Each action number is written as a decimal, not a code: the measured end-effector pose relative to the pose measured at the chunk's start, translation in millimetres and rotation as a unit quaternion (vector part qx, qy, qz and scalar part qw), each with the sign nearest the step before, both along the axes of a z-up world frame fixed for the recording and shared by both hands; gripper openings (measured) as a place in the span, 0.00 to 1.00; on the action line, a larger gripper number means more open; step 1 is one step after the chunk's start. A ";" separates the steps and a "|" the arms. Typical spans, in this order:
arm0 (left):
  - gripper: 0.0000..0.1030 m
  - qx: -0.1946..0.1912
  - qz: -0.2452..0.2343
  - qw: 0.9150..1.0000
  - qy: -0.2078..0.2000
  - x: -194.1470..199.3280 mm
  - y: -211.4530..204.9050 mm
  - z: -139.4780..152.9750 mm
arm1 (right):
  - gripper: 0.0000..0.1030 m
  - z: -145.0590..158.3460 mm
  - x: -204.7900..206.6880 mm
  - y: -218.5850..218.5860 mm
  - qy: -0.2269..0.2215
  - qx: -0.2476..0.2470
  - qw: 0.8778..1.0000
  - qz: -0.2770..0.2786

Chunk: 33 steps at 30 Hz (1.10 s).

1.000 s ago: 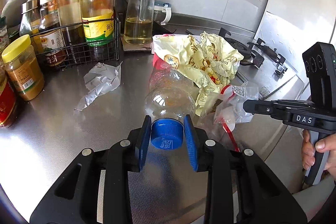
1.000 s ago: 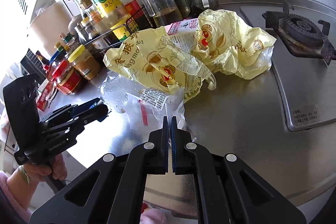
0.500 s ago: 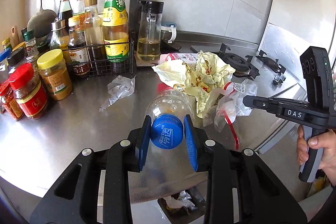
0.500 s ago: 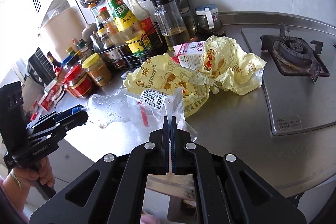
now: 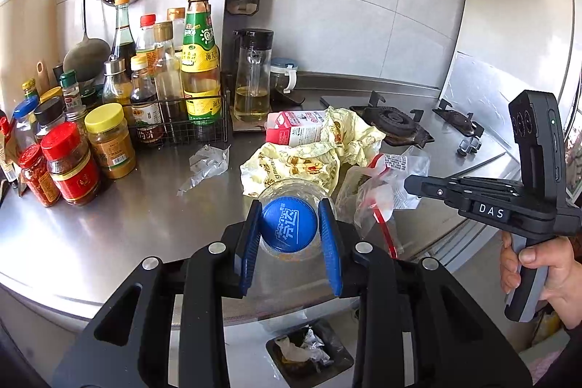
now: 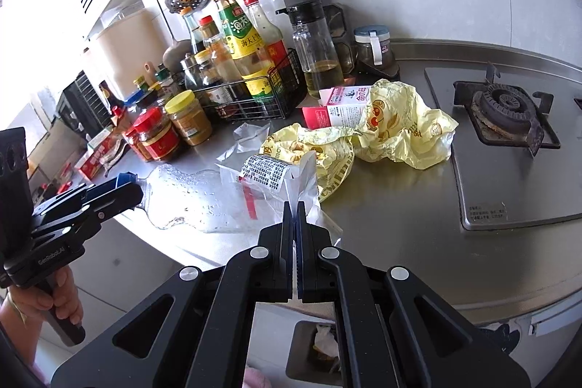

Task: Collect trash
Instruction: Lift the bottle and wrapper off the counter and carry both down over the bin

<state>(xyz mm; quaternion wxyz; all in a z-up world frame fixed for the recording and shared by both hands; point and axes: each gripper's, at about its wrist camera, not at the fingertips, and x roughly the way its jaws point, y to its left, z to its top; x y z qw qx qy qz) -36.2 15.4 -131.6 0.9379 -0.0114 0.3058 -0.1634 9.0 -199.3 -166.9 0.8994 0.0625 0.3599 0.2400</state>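
Left wrist view: left gripper (image 5: 290,227) clamped by its blue pads on the blue screw cap (image 5: 289,224) of a clear, empty plastic bottle (image 5: 293,191), bottle body pointing away beyond the fingertips, held over the front edge of the stainless steel counter (image 5: 120,224). Just past the bottle, a crumpled yellow printed plastic bag (image 5: 309,159) lying on the counter, with a pink-and-white milk carton (image 5: 294,130) on its side behind it. Ahead and to the left of the jaws, a small crumpled clear wrapper (image 5: 209,164) on the steel. To the right, right gripper (image 5: 413,182) seen side-on, pinching a clear plastic bag with a red strip and white label (image 5: 382,184), bag hanging beside the bottle. Below the jaws, down on the floor, a dark bin with scraps inside (image 5: 309,351). Far left, jars and sauce bottles, some in a black wire rack (image 5: 174,130).

Right wrist view: right gripper (image 6: 295,206) with jaws pressed together on a fold of the clear bag (image 6: 269,177). Left of the tips, the bottle (image 6: 189,197) lying level in the left gripper (image 6: 123,186), off the counter edge. Ahead of the tips, the yellow bag (image 6: 400,130) and carton (image 6: 342,108); to the right, a gas burner (image 6: 505,108). Beneath, the bin (image 6: 320,348).
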 end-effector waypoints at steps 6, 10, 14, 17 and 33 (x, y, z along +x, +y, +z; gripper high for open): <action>0.28 -0.012 0.003 1.000 -0.005 -33.0 -2.2 18.2 | 0.03 6.8 -28.6 -13.1 0.002 -0.002 1.000 0.007; 0.29 -0.004 0.002 1.000 -0.003 -59.2 -5.0 19.7 | 0.03 0.9 -48.8 -23.8 0.015 0.000 1.000 0.013; 0.29 -0.008 0.005 1.000 0.015 -84.1 -5.4 12.5 | 0.03 -11.7 -67.7 -32.7 0.035 -0.004 0.999 0.017; 0.29 -0.010 0.006 0.999 0.033 -100.0 -6.9 3.6 | 0.03 -23.9 -79.3 -36.7 0.054 -0.010 0.998 0.019; 0.29 -0.002 0.017 0.980 0.200 -78.9 -24.2 -155.1 | 0.03 -180.3 -78.3 -28.6 0.206 -0.073 0.976 -0.008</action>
